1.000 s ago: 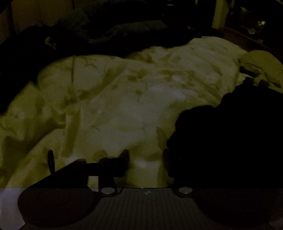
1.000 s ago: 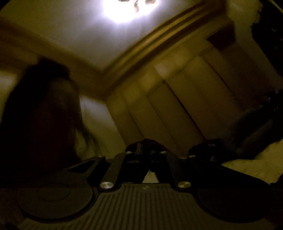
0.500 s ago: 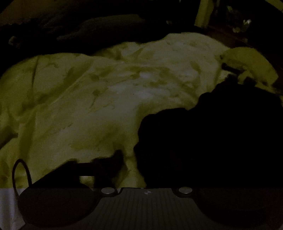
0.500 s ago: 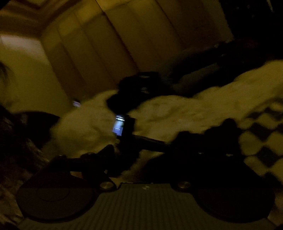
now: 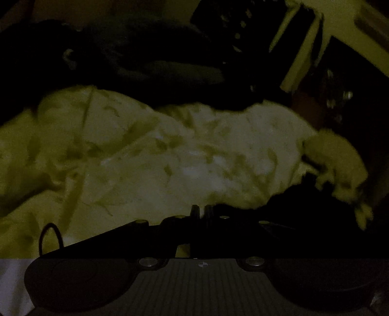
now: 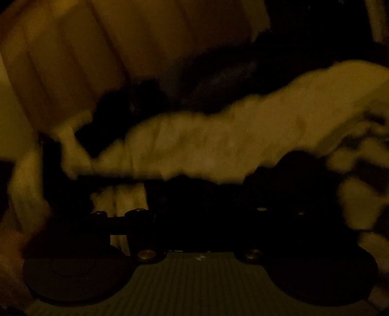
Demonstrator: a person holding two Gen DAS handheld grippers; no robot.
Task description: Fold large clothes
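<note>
The room is very dark. In the left wrist view my left gripper (image 5: 201,210) has its two fingers drawn together at the frame's centre, shut on the edge of a black garment (image 5: 304,214) that lies at the lower right on the pale printed bedspread (image 5: 170,155). In the right wrist view my right gripper (image 6: 201,194) is a blurred dark mass; the black garment (image 6: 291,175) covers the finger area, so I cannot tell whether it is open or shut. The pale bedspread (image 6: 218,141) lies beyond it.
A pile of dark clothes or bedding (image 5: 136,60) lies across the far side of the bed. A pale crumpled cloth (image 5: 335,160) sits at the right edge. Pale wardrobe panels (image 6: 85,48) stand behind the bed. Dark furniture (image 5: 243,21) stands beyond.
My left gripper's fingers have closed from wide open to together at the black garment's edge. My right gripper has swung down from facing the ceiling to the bed and the garment.
</note>
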